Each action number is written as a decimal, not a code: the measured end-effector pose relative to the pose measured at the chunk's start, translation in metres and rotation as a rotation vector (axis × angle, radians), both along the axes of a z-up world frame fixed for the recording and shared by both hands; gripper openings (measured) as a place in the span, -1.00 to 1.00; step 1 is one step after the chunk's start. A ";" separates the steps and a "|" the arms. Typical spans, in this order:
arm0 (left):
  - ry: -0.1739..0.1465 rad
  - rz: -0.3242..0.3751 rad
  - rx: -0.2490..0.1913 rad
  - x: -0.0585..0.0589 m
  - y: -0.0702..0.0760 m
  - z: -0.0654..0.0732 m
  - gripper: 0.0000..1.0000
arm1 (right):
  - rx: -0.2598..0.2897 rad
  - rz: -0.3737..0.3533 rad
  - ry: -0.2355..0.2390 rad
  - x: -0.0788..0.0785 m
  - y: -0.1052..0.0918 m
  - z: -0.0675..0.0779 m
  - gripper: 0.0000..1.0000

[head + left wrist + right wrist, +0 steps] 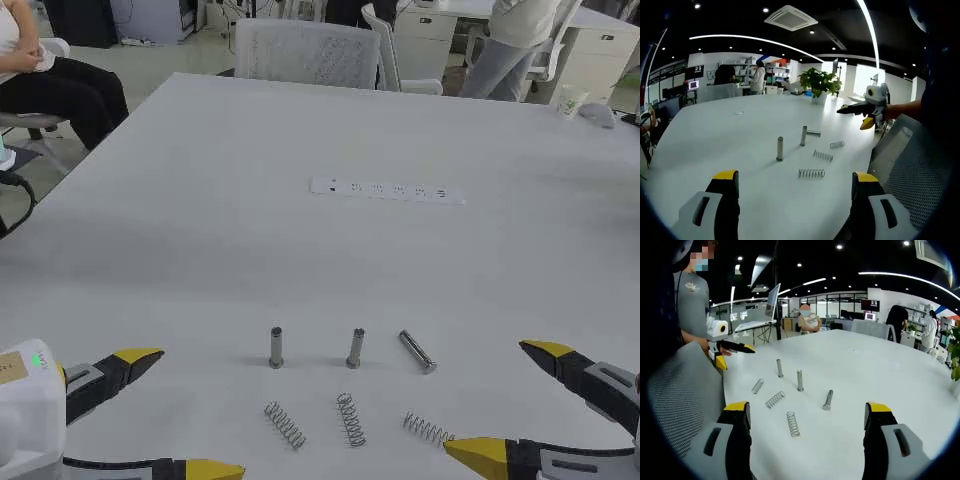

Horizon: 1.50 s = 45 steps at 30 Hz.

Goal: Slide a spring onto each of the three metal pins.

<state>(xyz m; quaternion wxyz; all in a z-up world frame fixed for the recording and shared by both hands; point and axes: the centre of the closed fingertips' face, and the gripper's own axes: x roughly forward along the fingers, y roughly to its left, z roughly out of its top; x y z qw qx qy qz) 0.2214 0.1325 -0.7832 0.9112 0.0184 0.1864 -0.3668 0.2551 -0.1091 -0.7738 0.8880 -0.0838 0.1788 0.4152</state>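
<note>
Though cropped at the bottom corners, left gripper (200,411) and right gripper (485,397) gape wide; open table (300,260) surrounds pins (355,348) and springs (350,418).

Two hand-held grippers, both spread wide and holding nothing.

In the head view the left gripper (200,410) comes in from the lower left corner and the right gripper (485,396) from the lower right. They are well apart and each is angled inward toward the other. Each has two black fingers (105,382) with yellow tips, and the fingers stand far apart with nothing between them. The left gripper view shows the right gripper from the side, roughly level, with the person's forearm (902,109) reaching in behind it from the right edge.
</note>
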 end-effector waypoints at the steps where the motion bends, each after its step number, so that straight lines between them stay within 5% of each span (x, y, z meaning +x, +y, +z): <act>1: 0.000 0.000 0.001 0.000 0.000 0.000 0.81 | -0.002 0.000 0.000 0.000 0.000 0.000 0.88; 45: 0.005 -0.012 0.004 0.008 -0.003 -0.002 0.76 | -0.030 -0.005 0.027 0.008 -0.005 -0.004 0.77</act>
